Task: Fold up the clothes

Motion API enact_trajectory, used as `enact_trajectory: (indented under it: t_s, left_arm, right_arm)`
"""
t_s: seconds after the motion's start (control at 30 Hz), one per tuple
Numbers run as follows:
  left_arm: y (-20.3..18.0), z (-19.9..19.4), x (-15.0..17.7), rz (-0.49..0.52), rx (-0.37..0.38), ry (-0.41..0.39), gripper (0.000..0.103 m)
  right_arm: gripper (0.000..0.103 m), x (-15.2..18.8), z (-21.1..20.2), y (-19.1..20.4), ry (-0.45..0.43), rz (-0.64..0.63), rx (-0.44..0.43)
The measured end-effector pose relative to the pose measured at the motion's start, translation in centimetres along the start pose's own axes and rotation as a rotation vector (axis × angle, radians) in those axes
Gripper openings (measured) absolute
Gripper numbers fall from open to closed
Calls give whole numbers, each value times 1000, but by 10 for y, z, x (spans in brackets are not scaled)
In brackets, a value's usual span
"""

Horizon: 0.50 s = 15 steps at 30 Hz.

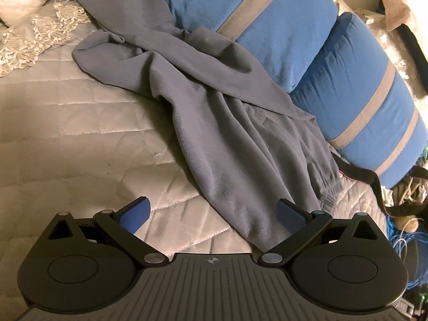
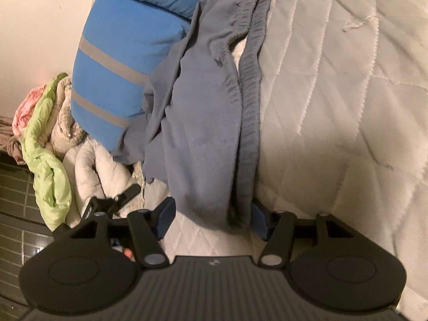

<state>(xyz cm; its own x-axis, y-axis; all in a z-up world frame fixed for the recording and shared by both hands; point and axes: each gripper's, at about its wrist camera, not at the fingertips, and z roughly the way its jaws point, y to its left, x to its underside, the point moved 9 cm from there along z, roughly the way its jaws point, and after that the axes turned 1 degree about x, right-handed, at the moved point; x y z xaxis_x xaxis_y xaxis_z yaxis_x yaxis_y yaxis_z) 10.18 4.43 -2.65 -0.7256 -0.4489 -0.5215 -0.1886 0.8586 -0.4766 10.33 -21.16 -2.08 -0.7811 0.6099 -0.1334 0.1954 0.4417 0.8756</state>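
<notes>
Crumpled and unfolded, a grey-blue pair of sweatpants [image 1: 222,123] is seen lying on a quilted cream bedspread [image 1: 80,123], its far side bunched against two blue pillows with grey stripes [image 1: 355,101]. The legs are twisted across each other, and the ribbed waistband [image 2: 250,123] is turned toward the right gripper [image 2: 212,215], whose jaws are spread around its end, not pressing it. The left gripper [image 1: 212,214] is held open above a leg's edge.

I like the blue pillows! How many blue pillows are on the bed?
2. One blue pillow lies farther back, the other blue pillow nearer, both beside the grey pants. More may be hidden.
</notes>
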Motion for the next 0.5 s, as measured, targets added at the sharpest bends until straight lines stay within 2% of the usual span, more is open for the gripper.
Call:
enact_trajectory:
  t_s: [0.03,0.1,0.13,0.17,0.2,0.27,0.37,0.5]
  left_arm:
    - [-1,1,1,5,2,2,102]
    - [-4,2,3,15,4,4,102]
    - [-5,2,4,19,5,4,102]
    - [-5,2,5,22,8,4,102]
    - [-6,2,5,25,10,4,102]
    - [-9,1,6,27,21,7,102]
    - [-16,-2,5,26,46,9,102]
    - [-32,-8,3,63,67,-2,102]
  right_arm:
    - [72,-2,1,0,-7,-1,0]
    - [53,-4,2,-1,-33,9,-7]
    - [40,-4,2,-4,-42,25,3]
    - [16,-5,2,-9,-53,45,21]
    - [10,-5,1,-12,-62,54,32]
    - [8,-6,-2,-17,-81,67,54]
    - [8,-8,-13,-2,-133,-45,94]
    - [7,-6,-26,4,-161,-99,144]
